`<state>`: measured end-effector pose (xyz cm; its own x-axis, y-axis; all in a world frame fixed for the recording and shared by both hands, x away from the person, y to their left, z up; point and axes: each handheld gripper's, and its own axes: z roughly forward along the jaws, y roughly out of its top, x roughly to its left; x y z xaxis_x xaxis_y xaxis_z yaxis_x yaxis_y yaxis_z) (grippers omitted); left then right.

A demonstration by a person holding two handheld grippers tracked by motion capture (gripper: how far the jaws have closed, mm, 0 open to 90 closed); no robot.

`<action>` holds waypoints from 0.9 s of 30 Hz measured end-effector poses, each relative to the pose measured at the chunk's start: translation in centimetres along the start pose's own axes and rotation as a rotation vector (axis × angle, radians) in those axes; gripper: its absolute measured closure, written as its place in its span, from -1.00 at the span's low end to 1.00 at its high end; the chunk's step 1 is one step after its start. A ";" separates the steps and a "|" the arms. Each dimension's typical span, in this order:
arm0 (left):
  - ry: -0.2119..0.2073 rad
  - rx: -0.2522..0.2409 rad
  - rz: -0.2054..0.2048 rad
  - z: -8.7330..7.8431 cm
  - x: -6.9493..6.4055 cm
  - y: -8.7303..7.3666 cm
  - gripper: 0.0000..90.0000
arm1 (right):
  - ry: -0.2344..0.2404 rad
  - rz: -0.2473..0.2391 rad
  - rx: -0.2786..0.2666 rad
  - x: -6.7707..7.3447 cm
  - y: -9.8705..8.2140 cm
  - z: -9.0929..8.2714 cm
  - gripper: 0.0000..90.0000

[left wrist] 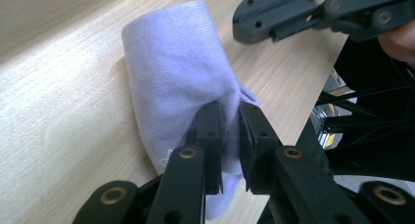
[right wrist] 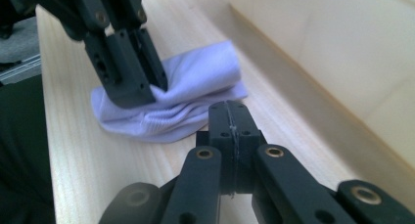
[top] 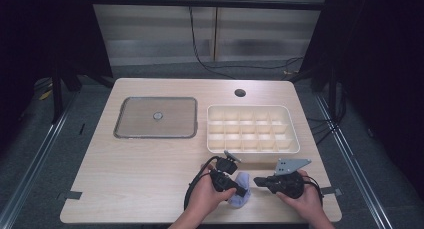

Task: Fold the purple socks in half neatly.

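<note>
A pale lavender cloth (top: 242, 185), folded into a soft roll, lies on the wooden table (top: 150, 164) near the front edge. My left gripper (top: 244, 192) pinches a fold at one end of the cloth; in the left gripper view fabric (left wrist: 181, 72) is bunched between its jaws (left wrist: 231, 114). The right gripper (top: 257, 180) points left at the cloth from just beside it, jaws pressed together and empty. In the right gripper view its shut jaws (right wrist: 229, 111) stop just short of the cloth (right wrist: 205, 77), and the left gripper (right wrist: 147, 89) bites the cloth's far end.
A cream box with several compartments (top: 295, 139) stands just behind the grippers; its wall (right wrist: 342, 53) runs close by on the right. A flat grey square lid (top: 120, 119) with a round knob lies at the back left. A cable hole (top: 240, 93) sits near the far edge.
</note>
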<state>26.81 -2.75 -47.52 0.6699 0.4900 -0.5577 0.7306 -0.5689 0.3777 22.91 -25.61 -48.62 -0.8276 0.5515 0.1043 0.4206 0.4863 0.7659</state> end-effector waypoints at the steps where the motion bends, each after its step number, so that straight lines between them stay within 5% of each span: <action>1: -0.001 0.001 0.001 0.0 0.0 0.0 0.80 | -0.006 -0.001 0.001 0.0 0.1 -0.1 1.00; 6: 0.029 0.008 0.010 0.1 -0.3 0.0 0.80 | -0.018 0.006 -0.019 -0.2 0.5 -0.5 1.00; 27: 0.038 0.003 0.024 0.2 -0.5 0.0 0.80 | -0.005 -0.014 -0.018 0.2 2.2 0.2 1.00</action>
<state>26.48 -3.12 -47.39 0.6918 0.5012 -0.5199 0.7139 -0.5828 0.3881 23.74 -24.33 -47.04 -0.8316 0.5480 0.0903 0.4021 0.4819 0.7785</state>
